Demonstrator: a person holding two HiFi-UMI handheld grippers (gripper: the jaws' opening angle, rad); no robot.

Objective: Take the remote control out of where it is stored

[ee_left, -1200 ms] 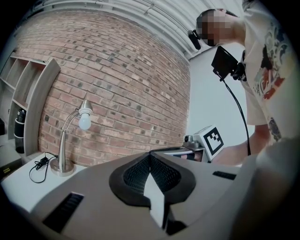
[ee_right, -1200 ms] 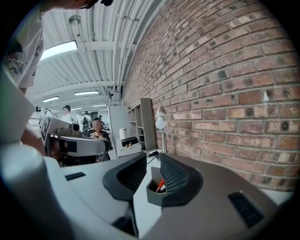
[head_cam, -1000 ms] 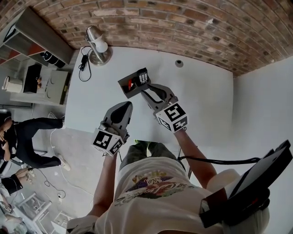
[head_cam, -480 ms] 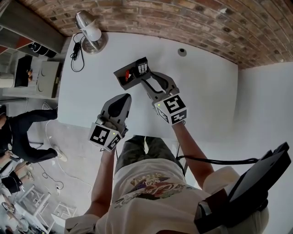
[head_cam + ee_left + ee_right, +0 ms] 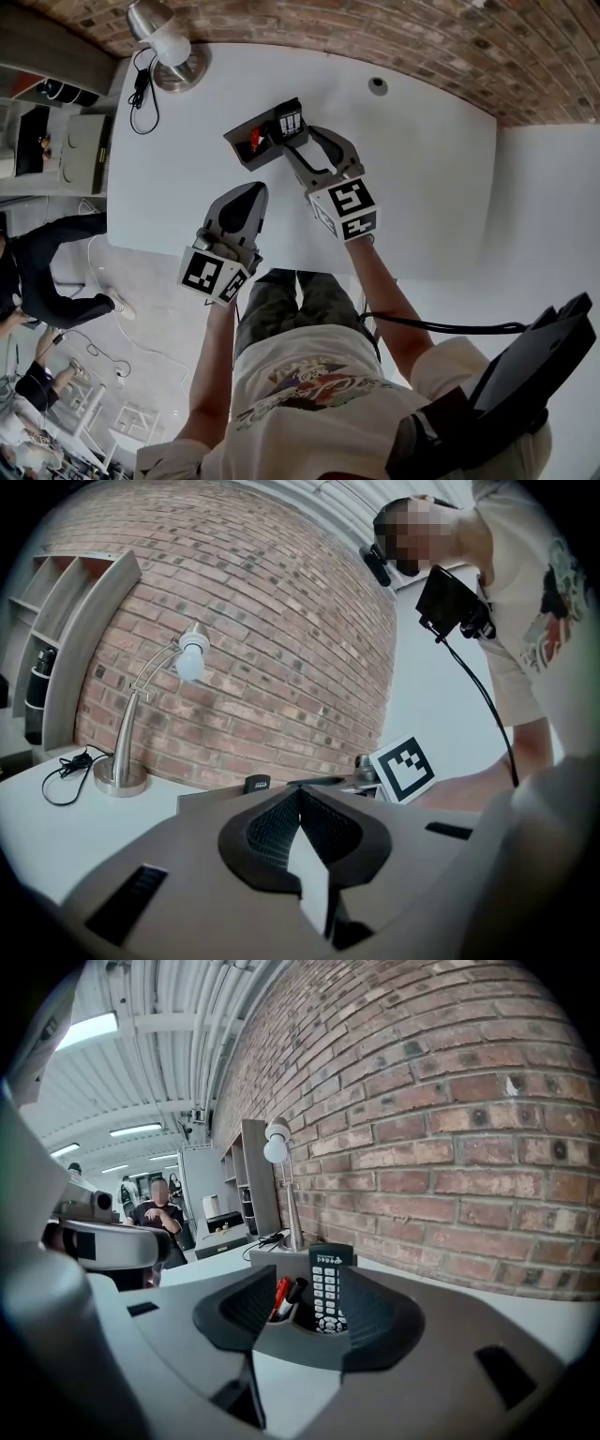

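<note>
A black remote control (image 5: 328,1287) with white buttons stands upright in a grey desk holder (image 5: 246,148) on the white table (image 5: 422,187). Red and black pens (image 5: 282,1297) stand beside it in the same holder. My right gripper (image 5: 305,1305) reaches over the holder (image 5: 281,1258), its jaws opening, with the remote (image 5: 289,122) between them and neither pad pressing on it. In the head view the right gripper (image 5: 292,139) sits at the holder's right side. My left gripper (image 5: 246,199) hovers nearer the table's front edge, shut and empty. The left gripper (image 5: 300,803) view shows the remote's top (image 5: 257,784).
A silver desk lamp (image 5: 165,45) with a black cable (image 5: 141,80) stands at the table's far left corner, against the brick wall. A small round fitting (image 5: 378,86) sits at the back of the table. A person in black (image 5: 42,272) sits on the floor side, left.
The head camera has tilted, so table and lamp slid up and left in view. The right gripper stays at the holder around the remote. The left gripper keeps its place.
</note>
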